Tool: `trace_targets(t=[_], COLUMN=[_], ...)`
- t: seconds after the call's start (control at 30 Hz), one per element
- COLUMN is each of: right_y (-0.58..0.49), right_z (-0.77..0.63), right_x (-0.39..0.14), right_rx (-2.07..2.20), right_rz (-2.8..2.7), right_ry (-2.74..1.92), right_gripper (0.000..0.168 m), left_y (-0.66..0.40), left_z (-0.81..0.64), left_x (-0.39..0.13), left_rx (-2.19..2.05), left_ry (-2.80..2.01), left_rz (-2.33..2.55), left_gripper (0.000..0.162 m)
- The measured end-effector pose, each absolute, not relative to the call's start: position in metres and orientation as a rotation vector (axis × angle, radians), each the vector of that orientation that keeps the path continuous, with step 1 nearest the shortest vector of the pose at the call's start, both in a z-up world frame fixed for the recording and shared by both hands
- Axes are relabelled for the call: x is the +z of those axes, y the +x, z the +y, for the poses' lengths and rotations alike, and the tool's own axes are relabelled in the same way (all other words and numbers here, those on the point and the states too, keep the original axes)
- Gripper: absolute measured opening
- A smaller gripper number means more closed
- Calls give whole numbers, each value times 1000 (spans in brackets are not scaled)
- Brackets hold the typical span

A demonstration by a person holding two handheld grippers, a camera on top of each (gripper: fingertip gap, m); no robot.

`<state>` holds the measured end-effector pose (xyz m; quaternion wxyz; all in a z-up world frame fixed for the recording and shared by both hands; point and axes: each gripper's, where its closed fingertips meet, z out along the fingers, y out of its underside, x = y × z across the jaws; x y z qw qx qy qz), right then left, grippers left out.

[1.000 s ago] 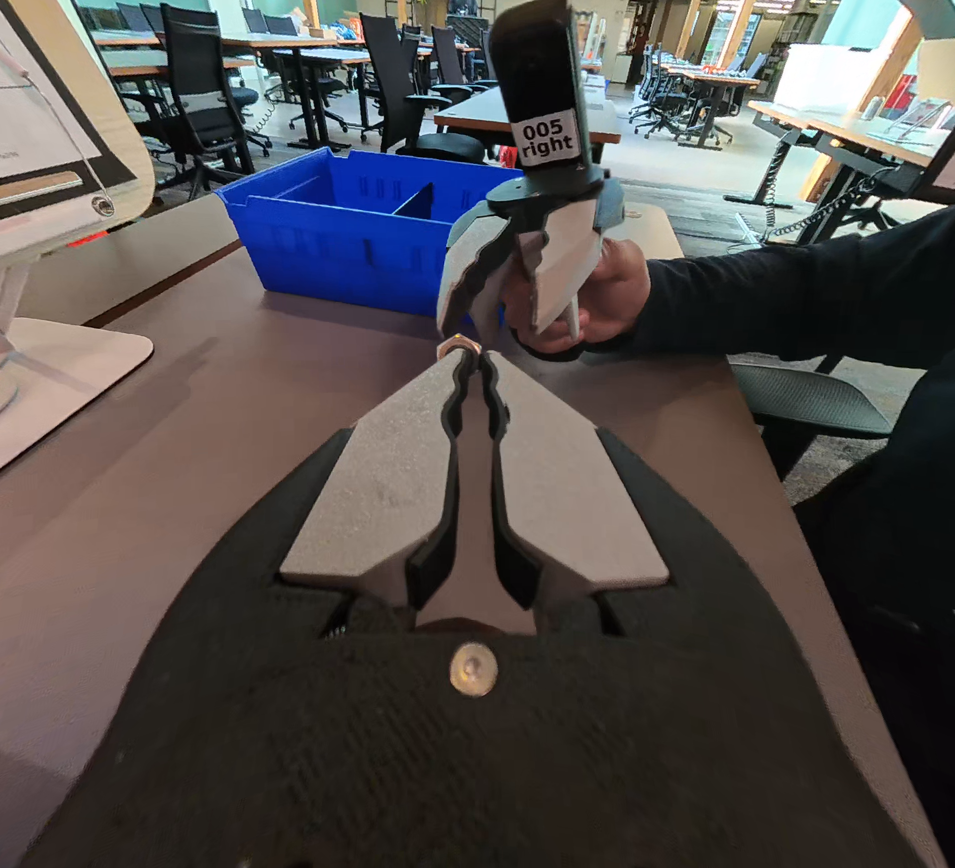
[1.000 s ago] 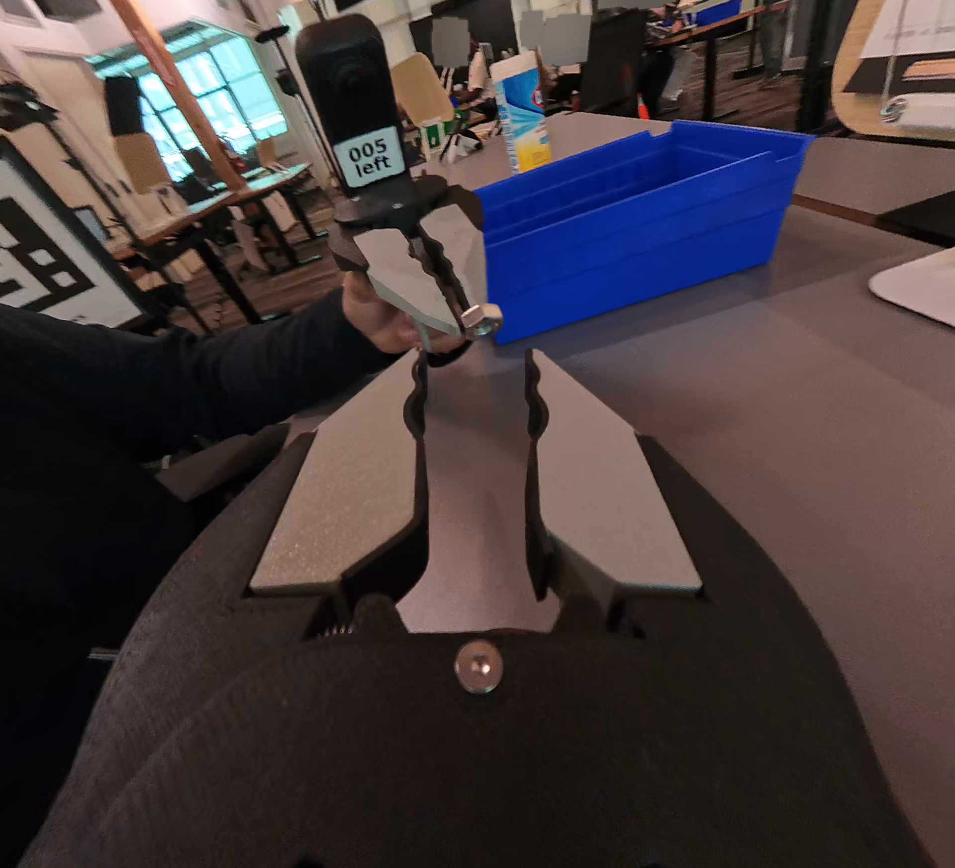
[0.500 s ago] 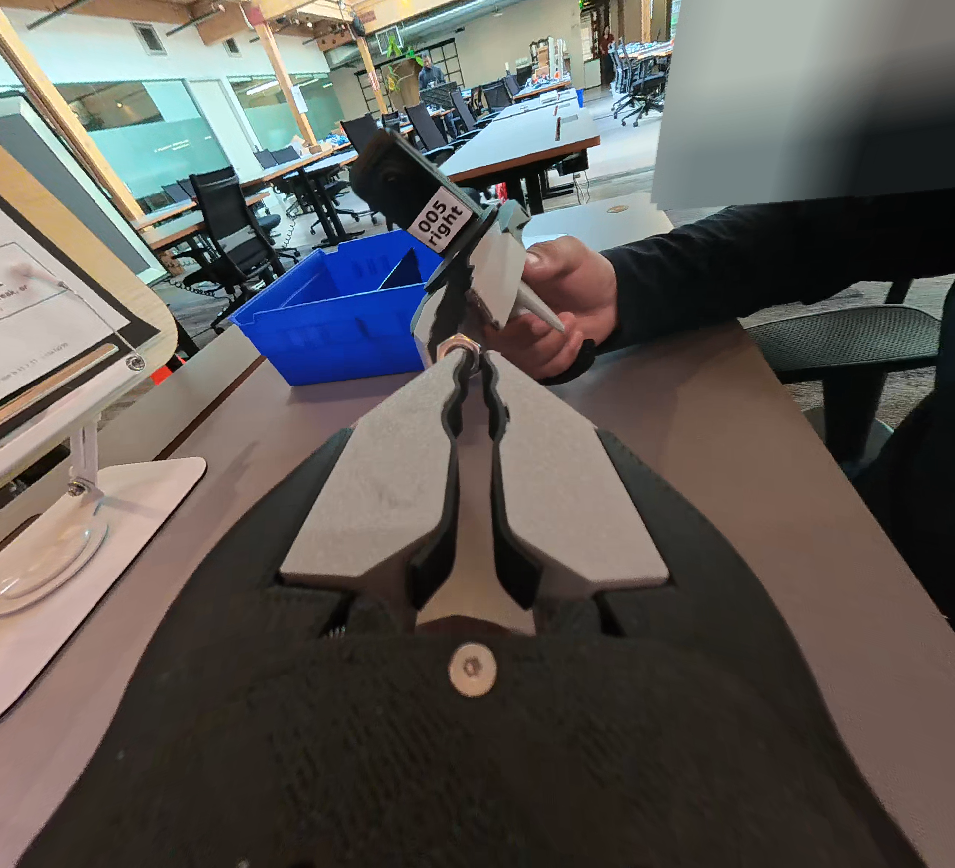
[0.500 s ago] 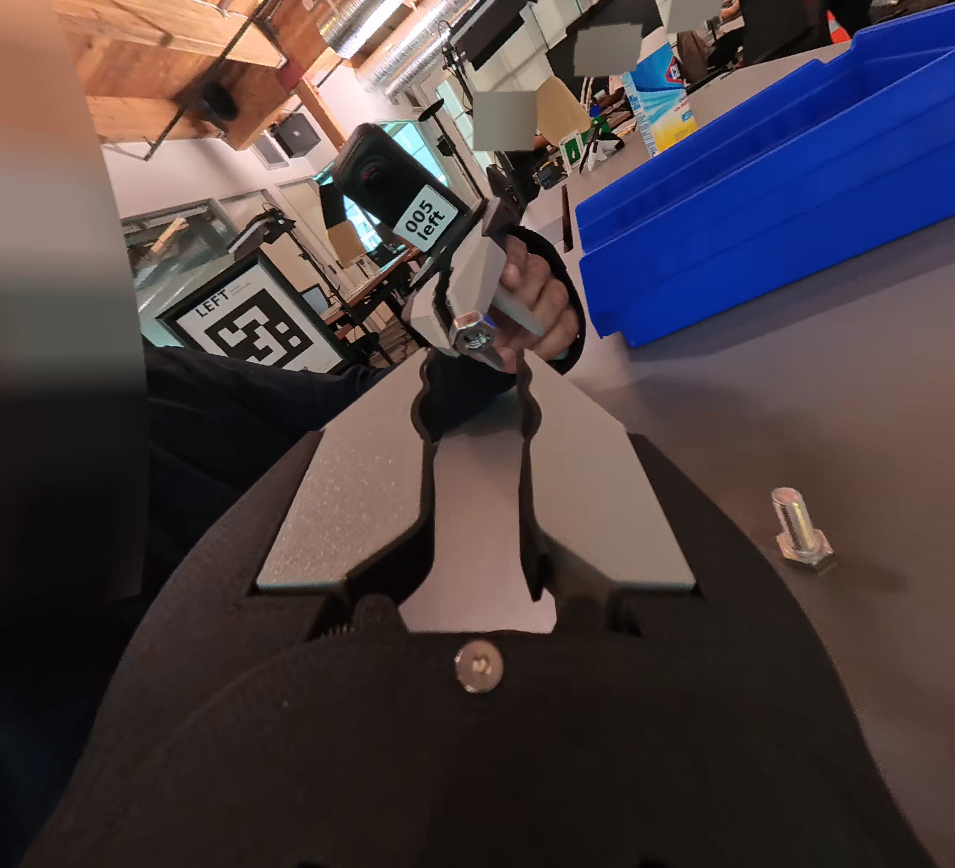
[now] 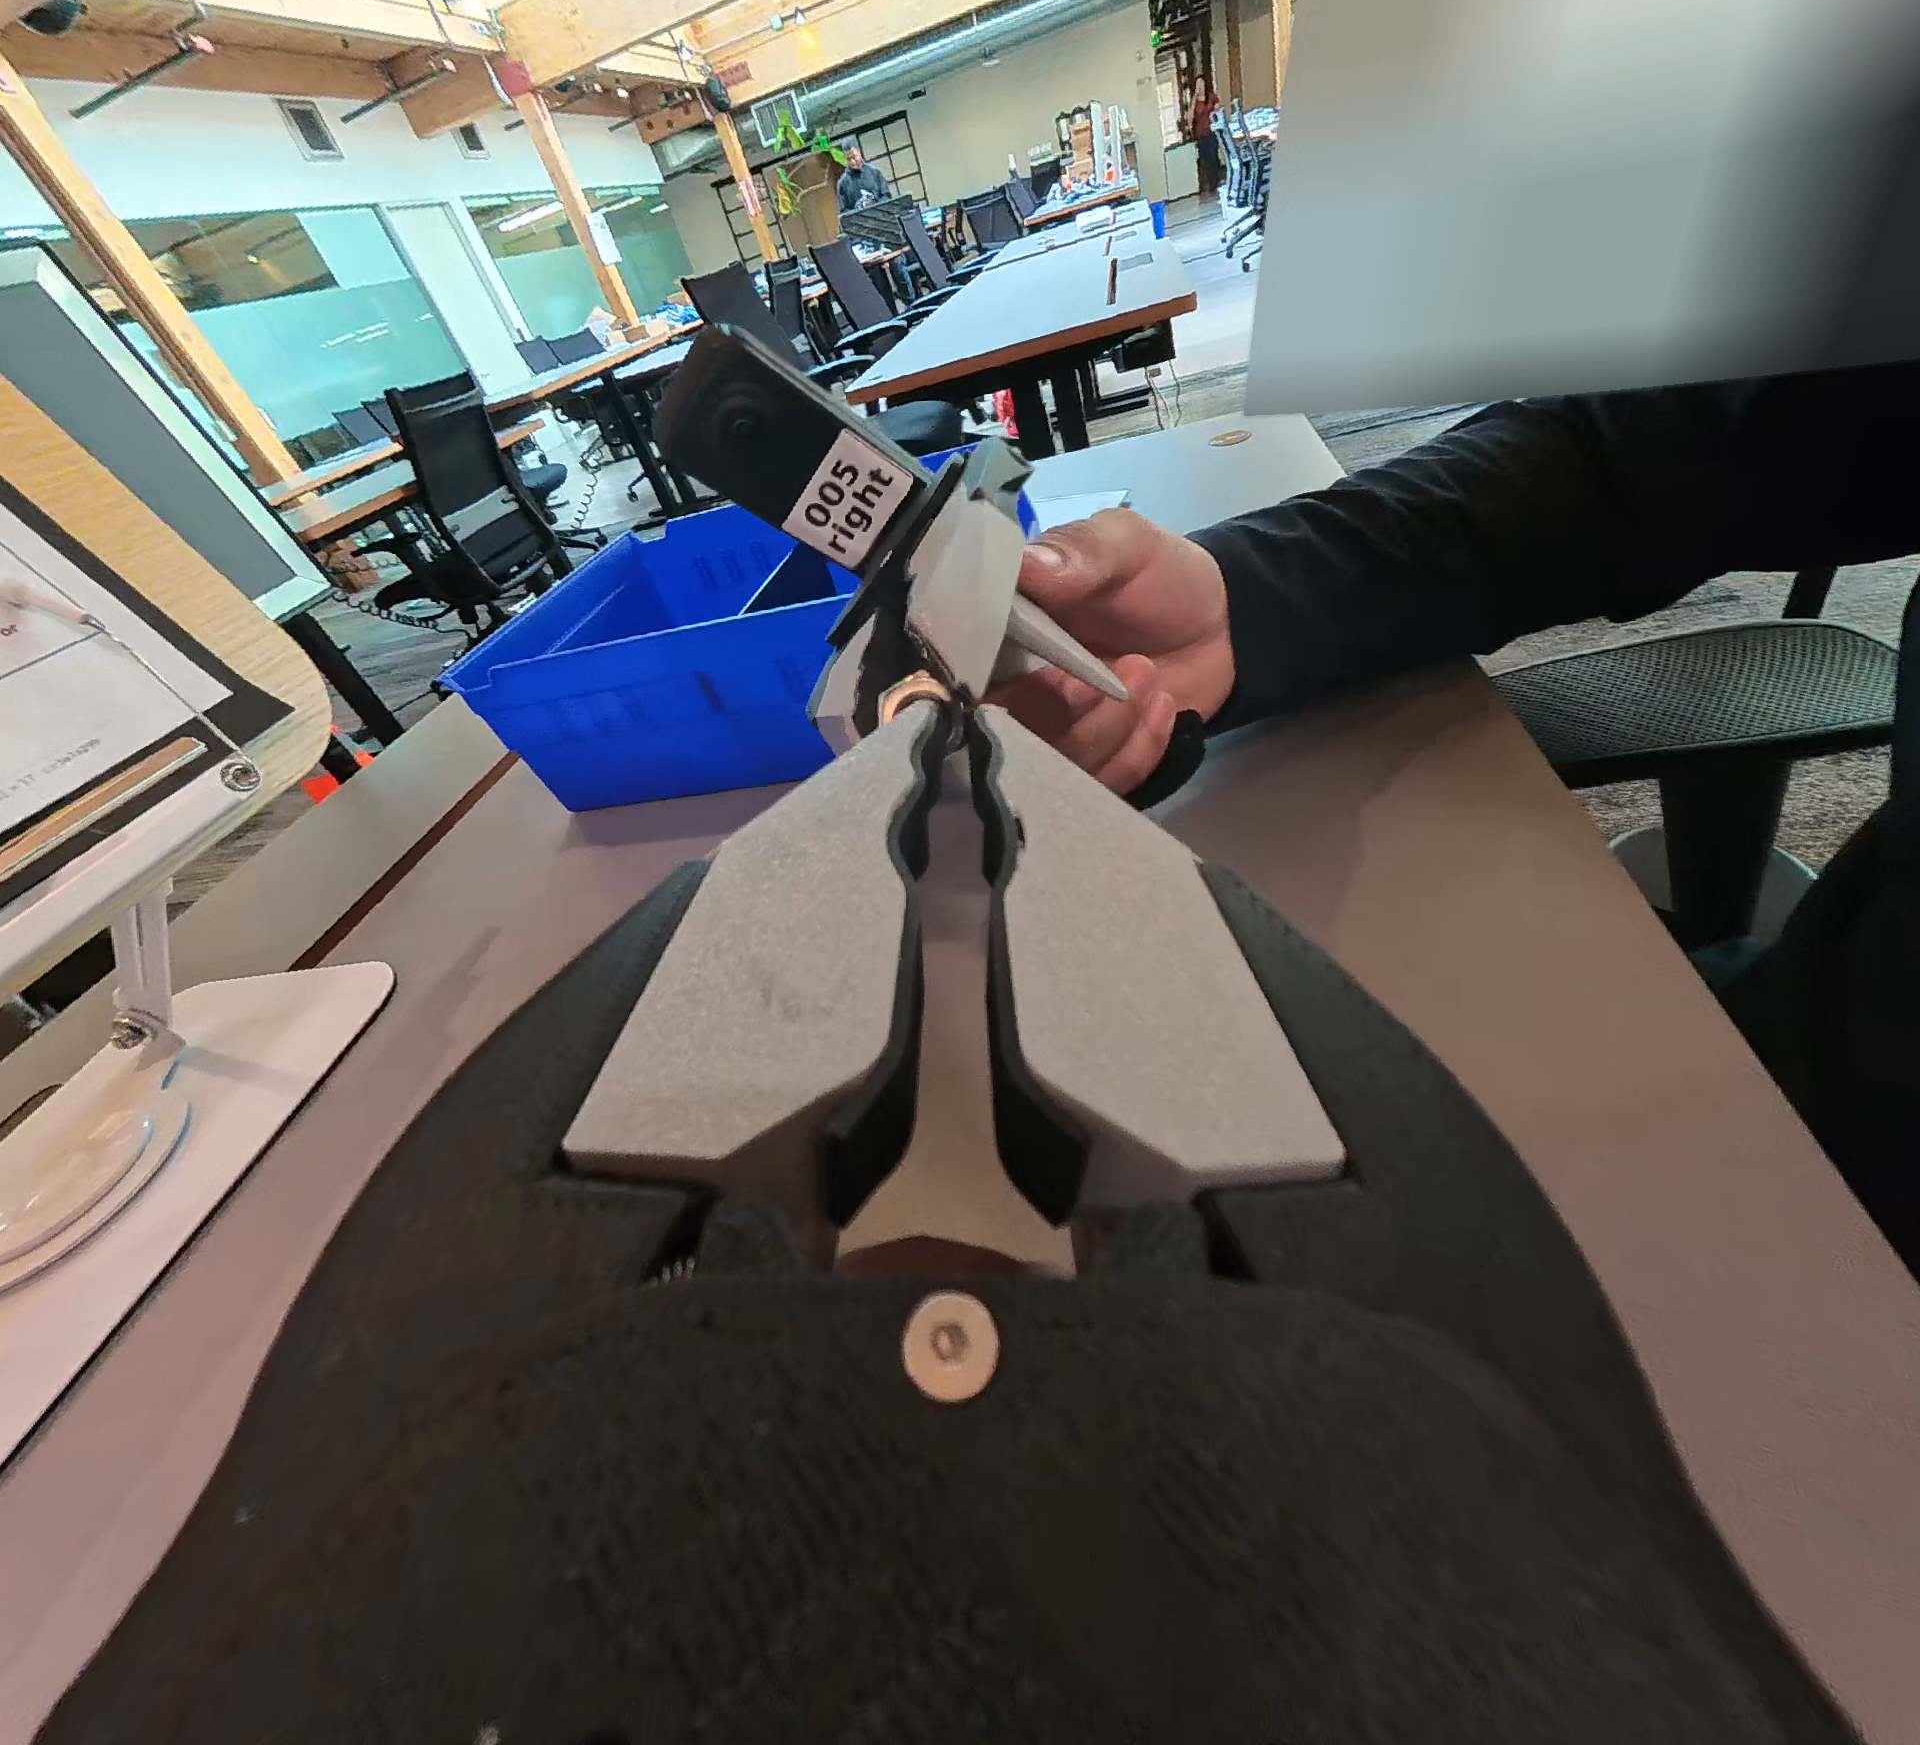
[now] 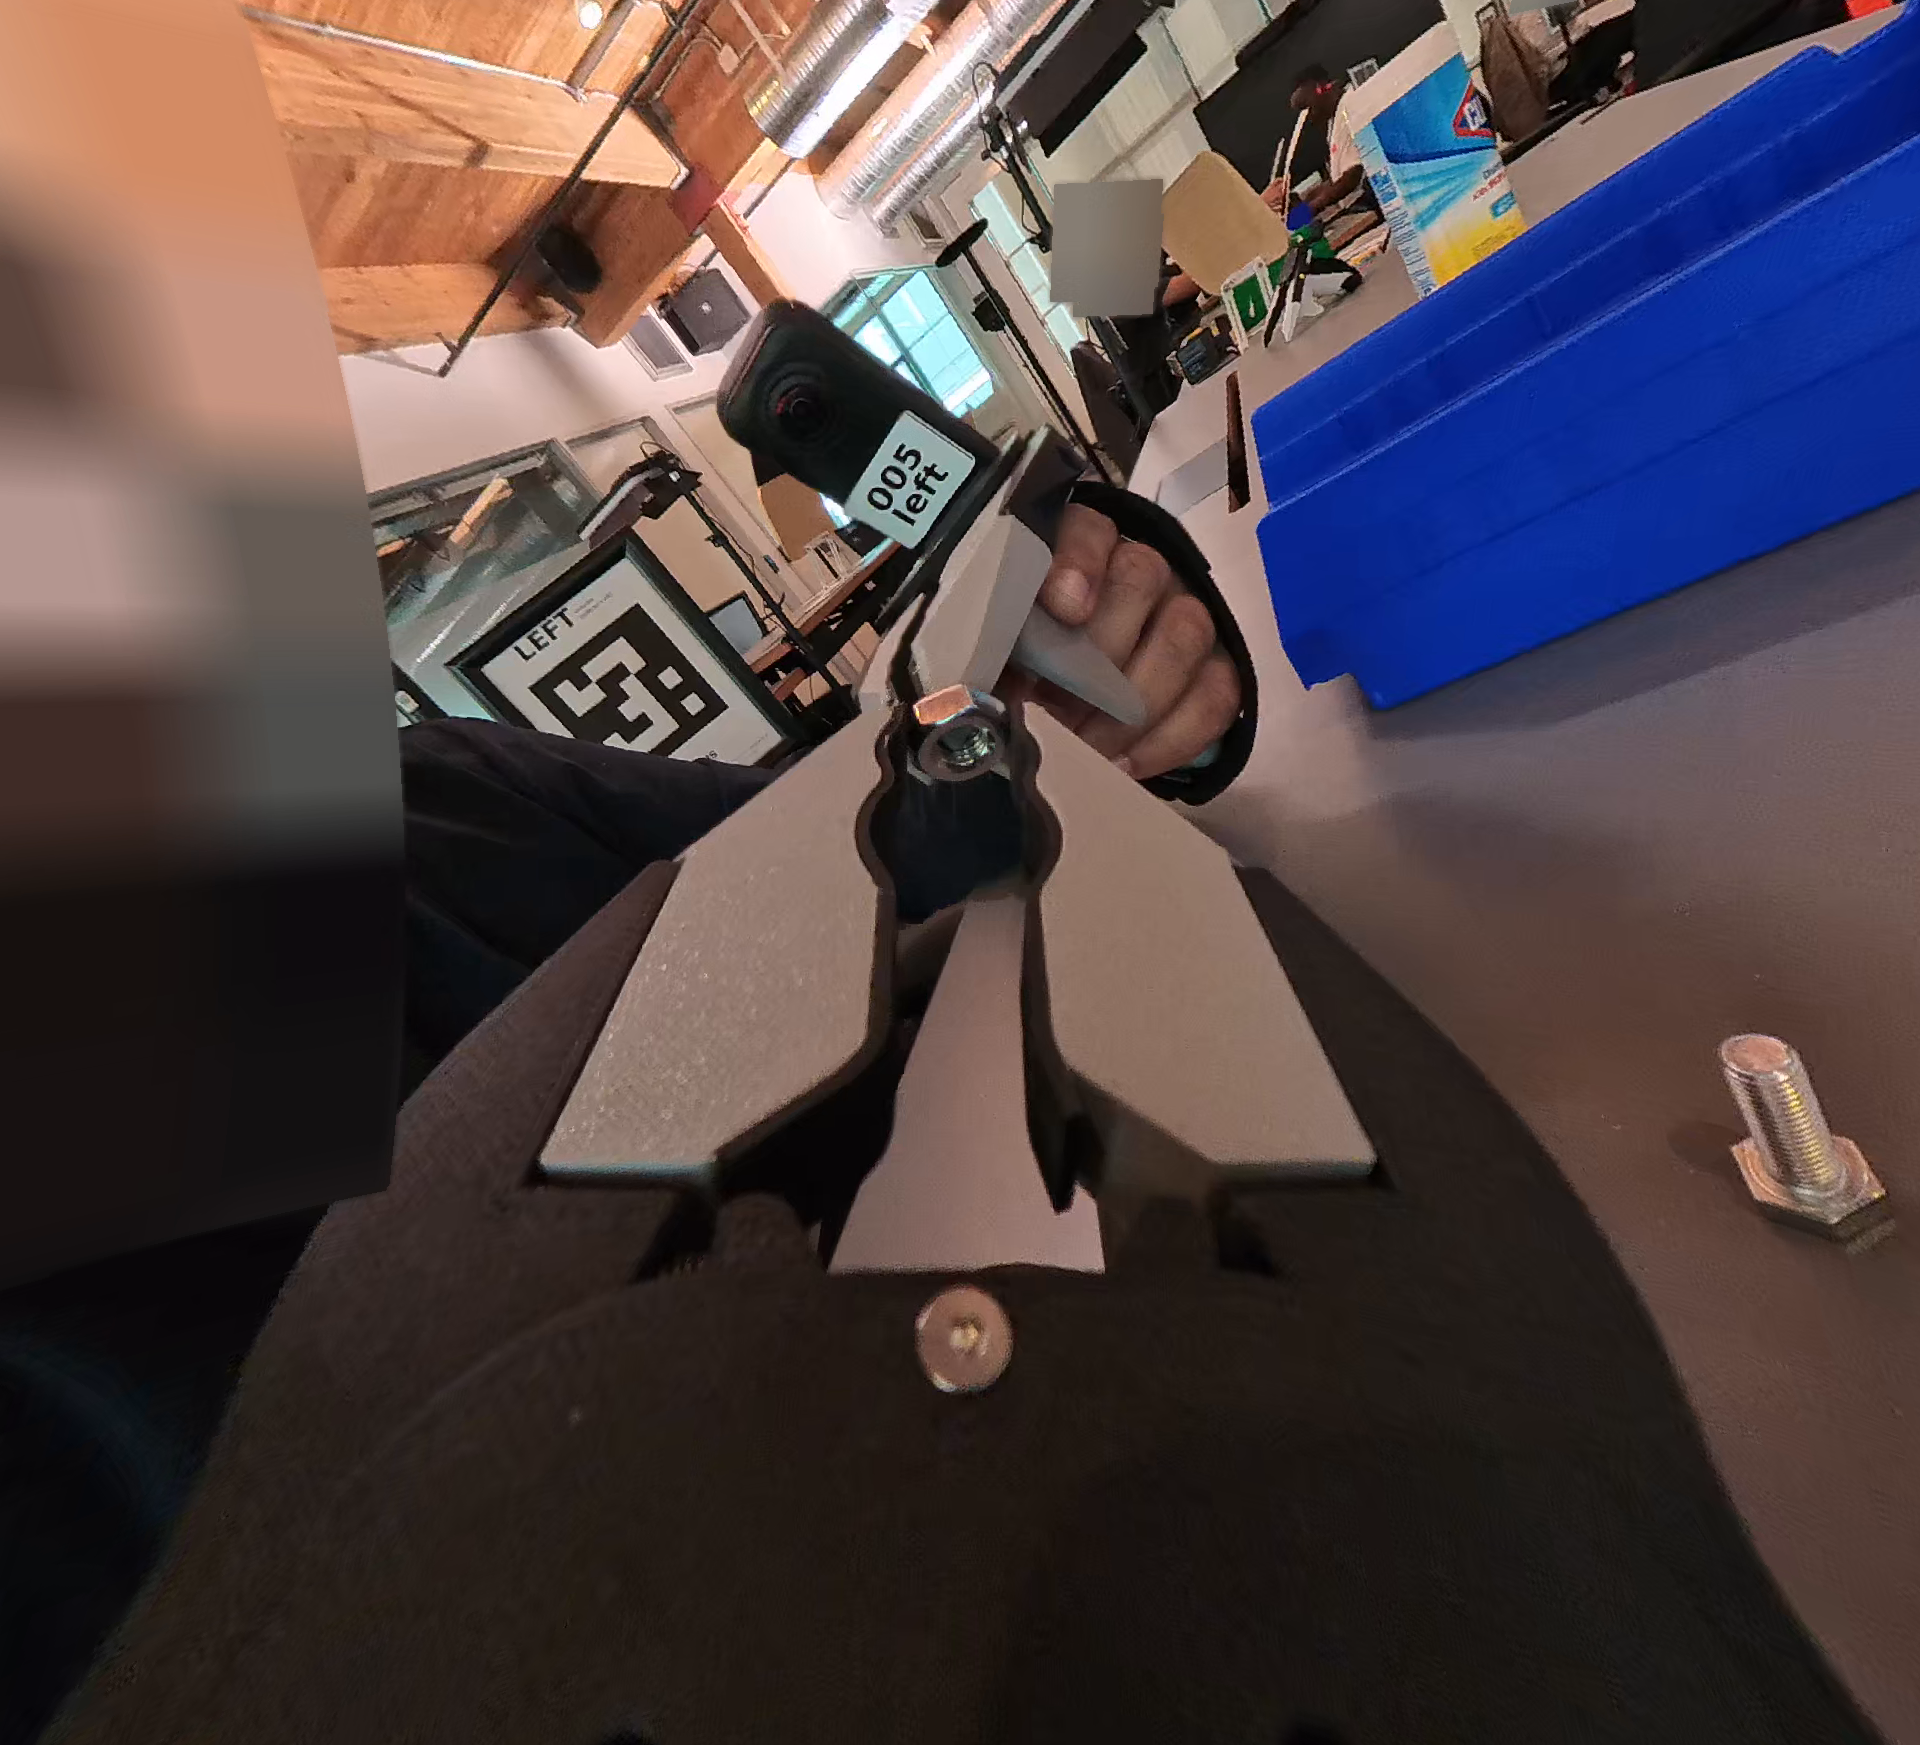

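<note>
**A:** What is on your left side?

**B:** In the left wrist view a white stand (image 5: 208,1051) sits at the left of the table (image 5: 1403,916). A blue bin (image 5: 644,687) lies just right of it, farther back.

**A:** And your left gripper?

**B:** Your left gripper (image 5: 940,729) is held above the table near the bin. Its 2 fingers are drawn almost together and pinch a nut (image 5: 912,689) at their tips. The right wrist view shows a threaded end inside the nut.

**A:** Where is your right gripper?

**B:** Your right gripper (image 6: 958,745) meets the left one tip to tip, tilted. Its 2 fingers stand parted, 1 on each side of the nut and close against it. I cannot tell whether they press on it or only flank it. Your right hand (image 5: 1132,635) is wrapped around the handle behind.

**A:** Anything farther right?

**B:** 1 bolt (image 6: 1803,1165) stands on its head on the table, thread up. It is well apart from both grippers and touches nothing else.
</note>
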<state>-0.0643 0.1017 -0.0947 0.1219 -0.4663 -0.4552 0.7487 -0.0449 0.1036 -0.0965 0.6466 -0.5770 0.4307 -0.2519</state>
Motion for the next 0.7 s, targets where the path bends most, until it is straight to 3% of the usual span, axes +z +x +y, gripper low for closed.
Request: trace_targets(t=[0.7], right_y=[-61], right_z=[98], right_x=[-86], right_rx=[2351], right_rz=[-1270], right_ry=[-1297], right_gripper=[20], left_y=[-42], left_z=[105], left_x=[-89], left_rx=[-557], left_ry=[-1265], left_rz=[936], left_gripper=[2])
